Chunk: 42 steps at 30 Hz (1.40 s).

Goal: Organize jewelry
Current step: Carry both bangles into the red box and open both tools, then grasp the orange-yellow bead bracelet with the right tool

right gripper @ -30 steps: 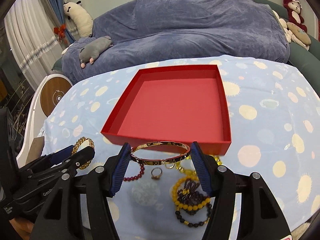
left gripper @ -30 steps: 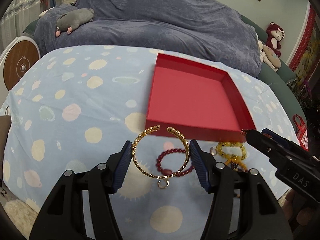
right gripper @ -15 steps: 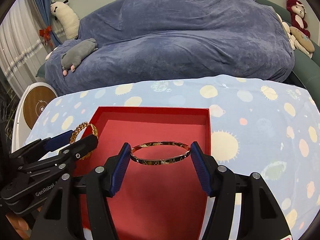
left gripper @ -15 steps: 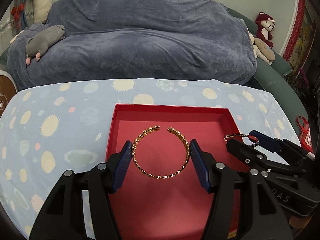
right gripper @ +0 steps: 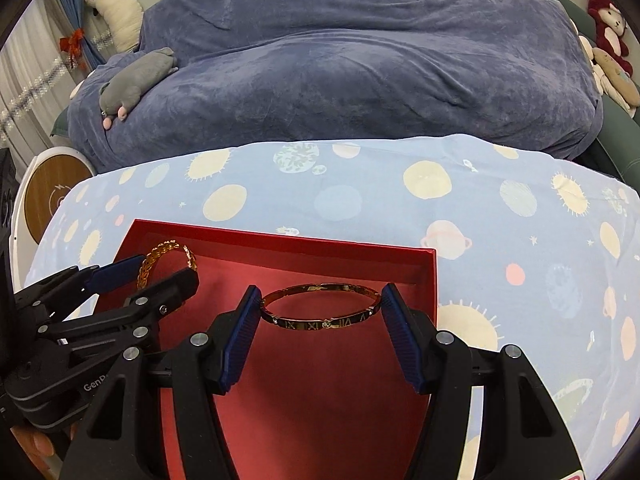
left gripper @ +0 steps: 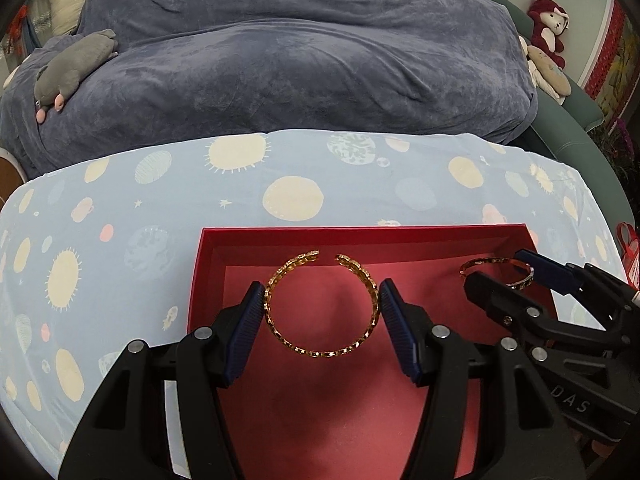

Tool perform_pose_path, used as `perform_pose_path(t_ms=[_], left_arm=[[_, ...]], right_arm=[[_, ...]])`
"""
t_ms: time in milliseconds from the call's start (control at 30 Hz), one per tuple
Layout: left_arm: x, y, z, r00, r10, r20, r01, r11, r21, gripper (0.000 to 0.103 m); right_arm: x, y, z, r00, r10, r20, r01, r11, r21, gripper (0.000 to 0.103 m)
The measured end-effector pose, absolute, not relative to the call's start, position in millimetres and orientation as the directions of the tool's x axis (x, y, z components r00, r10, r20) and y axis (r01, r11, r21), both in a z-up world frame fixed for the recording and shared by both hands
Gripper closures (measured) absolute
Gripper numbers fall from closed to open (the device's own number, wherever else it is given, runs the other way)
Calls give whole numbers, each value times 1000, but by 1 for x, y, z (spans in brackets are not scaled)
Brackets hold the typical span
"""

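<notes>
Both pieces hang over the empty red cardboard tray (left gripper: 208,280) at lower frame, unreleased: left gripper (left gripper: 322,312) clamped on the open gold chain-link cuff (left gripper: 320,350), right gripper (right gripper: 320,312) on the gold Roman-numeral bangle (right gripper: 316,322).

"DAS" — right gripper (left gripper: 496,276), "GenR" — left gripper (right gripper: 166,266), Roman numerals — bangle (right gripper: 320,307)

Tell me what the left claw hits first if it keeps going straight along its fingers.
Most likely the red floor of the red box. The left claw, shut on the open gold chain bangle, points down into it, nothing else between. How far above it hangs is unclear.
</notes>
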State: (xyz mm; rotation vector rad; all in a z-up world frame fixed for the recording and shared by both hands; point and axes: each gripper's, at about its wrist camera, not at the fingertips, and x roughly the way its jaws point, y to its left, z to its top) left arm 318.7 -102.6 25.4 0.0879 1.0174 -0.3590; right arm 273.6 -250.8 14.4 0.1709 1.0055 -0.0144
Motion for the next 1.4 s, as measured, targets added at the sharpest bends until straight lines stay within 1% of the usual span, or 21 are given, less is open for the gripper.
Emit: perform_pose_path(t_ms=[67,167,200,267,400,600,733,900,1000,1100,1267,1333,1400], left_arm=[[320,-102,22,463,-251,-850,330,939,-97,46],[322,-100,20,468,-223,-855,299,950,-84,36],[321,-97,20,473,-215,-855,286,955,-82,30],[317,-95,23,483,-236,-843,291,952,-100,29],[305,-95,32,501,-226,-835,301,951,-77,28],[279,-87,57,530,-234,-815,303,950,-76,28],[249,-77,78,547,-249,-799,324,943,-73,28],[202,-53,93,568,-244,-786,330,943,-54,28],[173,-41,93,565,-228,-793,329,944,-36,28],[143,-29,87,558,-214,-802,317,948,-32,28],[100,-14,71,541,-193,-818,289,957,-34,28],[87,-12,63,530,-182,-828,281,959,-31,25],[75,-8,55,511,-193,-837,268,962,-58,23]], right_arm=[[274,-250,13,538,57,-841,91,988,125,43],[273,-251,14,543,42,-839,101,988,116,39],[272,-252,15,546,46,-837,102,987,121,37],[268,-253,19,556,40,-831,104,988,116,34],[255,-251,26,564,43,-824,98,988,119,33],[221,-242,49,593,32,-805,75,993,94,32],[187,-239,70,623,19,-782,86,992,93,29],[137,-241,87,637,4,-771,107,990,93,28],[107,-245,92,633,-1,-774,132,986,106,28],[76,-244,91,625,-25,-780,151,984,90,28],[25,-241,77,587,-30,-809,175,980,90,28],[9,-238,67,569,-27,-822,186,978,97,28],[-5,-235,55,546,-3,-838,201,971,127,28]])
